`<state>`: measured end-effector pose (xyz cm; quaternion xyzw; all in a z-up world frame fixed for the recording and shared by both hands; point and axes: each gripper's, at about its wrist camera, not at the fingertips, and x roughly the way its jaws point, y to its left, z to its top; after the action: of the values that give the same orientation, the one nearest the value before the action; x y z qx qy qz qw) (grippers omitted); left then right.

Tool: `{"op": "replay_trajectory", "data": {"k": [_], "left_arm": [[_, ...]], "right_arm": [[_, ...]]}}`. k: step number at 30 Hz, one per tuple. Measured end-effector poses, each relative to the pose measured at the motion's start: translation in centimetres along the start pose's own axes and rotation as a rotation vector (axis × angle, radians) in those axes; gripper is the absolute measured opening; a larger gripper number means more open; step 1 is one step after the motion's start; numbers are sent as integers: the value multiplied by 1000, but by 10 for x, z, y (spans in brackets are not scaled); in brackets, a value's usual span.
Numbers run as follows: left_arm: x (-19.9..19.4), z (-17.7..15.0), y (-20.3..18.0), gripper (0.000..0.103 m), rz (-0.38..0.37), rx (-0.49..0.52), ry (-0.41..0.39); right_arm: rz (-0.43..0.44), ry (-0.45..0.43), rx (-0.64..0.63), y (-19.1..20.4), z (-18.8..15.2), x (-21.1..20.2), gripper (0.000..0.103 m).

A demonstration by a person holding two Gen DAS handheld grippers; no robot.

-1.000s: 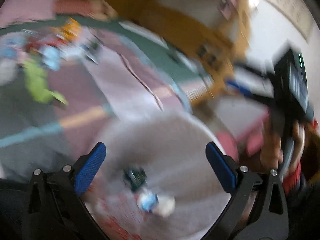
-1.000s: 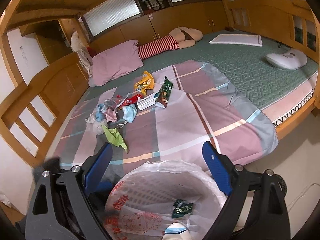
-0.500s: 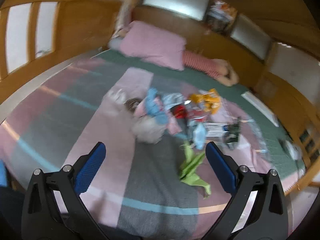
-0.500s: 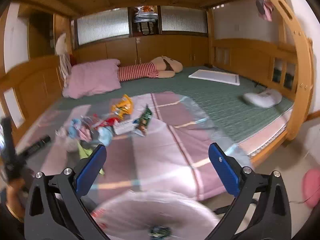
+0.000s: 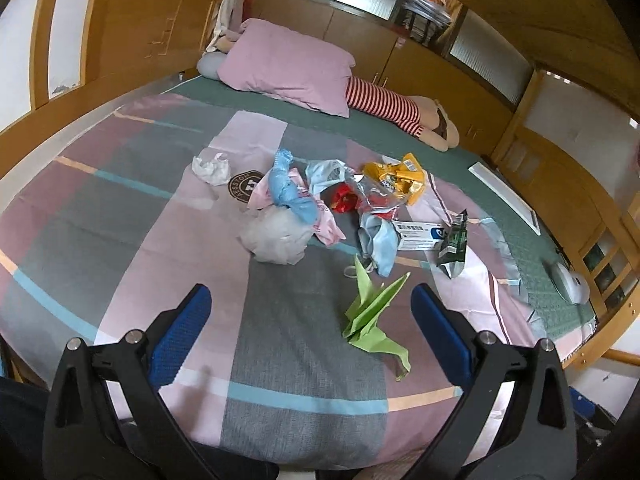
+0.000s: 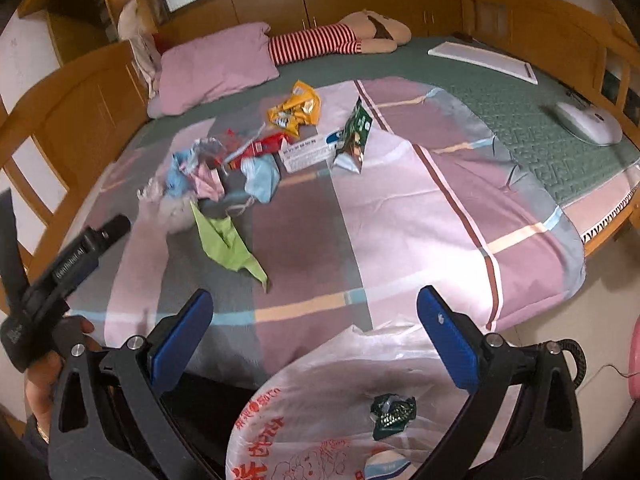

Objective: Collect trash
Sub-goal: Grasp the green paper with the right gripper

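Observation:
A heap of trash lies on the bedspread: a green folded paper (image 5: 374,316) (image 6: 224,242), a crumpled white bag (image 5: 276,236), blue and pink bags (image 5: 290,192), a yellow wrapper (image 5: 398,176) (image 6: 296,110), a white box (image 5: 418,234) (image 6: 306,152) and a dark green packet (image 5: 454,244) (image 6: 354,136). My left gripper (image 5: 310,334) is open and empty, above the bedspread just short of the green paper. My right gripper (image 6: 314,334) is open and empty over a white trash bag (image 6: 320,400) that holds a dark wrapper (image 6: 392,410).
A pink pillow (image 5: 288,66) and a striped doll (image 5: 384,106) lie at the bed's far side. A white device (image 6: 588,122) and a flat white board (image 6: 484,60) lie on the green mat at right. Wooden rails (image 6: 80,112) surround the bed.
My left gripper has swung from over the trash bag back to the bed and now faces the trash heap. My right gripper stays over the bag, its view tilted back down.

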<state>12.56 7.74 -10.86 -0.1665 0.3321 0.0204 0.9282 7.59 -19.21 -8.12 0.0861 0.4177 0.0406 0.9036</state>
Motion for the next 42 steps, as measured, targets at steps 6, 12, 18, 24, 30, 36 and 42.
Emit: {"op": "replay_trajectory", "data": {"k": [6, 12, 18, 24, 30, 36, 42], "left_arm": [[0, 1, 4, 99, -22, -32, 13], [3, 0, 1, 99, 5, -23, 22], [10, 4, 8, 99, -25, -52, 50], [-9, 21, 61, 99, 138, -352, -142], [15, 20, 50, 99, 172, -300, -32], [10, 11, 81, 99, 117, -518, -66], [10, 7, 94, 99, 109, -622, -76]], "right_arm": [[-4, 29, 32, -7, -2, 8, 100], [6, 53, 15, -2, -4, 13, 99], [-9, 56, -32, 6, -6, 17, 78], [1, 25, -113, 21, 20, 21, 62], [4, 153, -217, 59, 42, 93, 62], [80, 227, -243, 99, 44, 150, 66], [-16, 253, -384, 144, 37, 190, 68]]}}
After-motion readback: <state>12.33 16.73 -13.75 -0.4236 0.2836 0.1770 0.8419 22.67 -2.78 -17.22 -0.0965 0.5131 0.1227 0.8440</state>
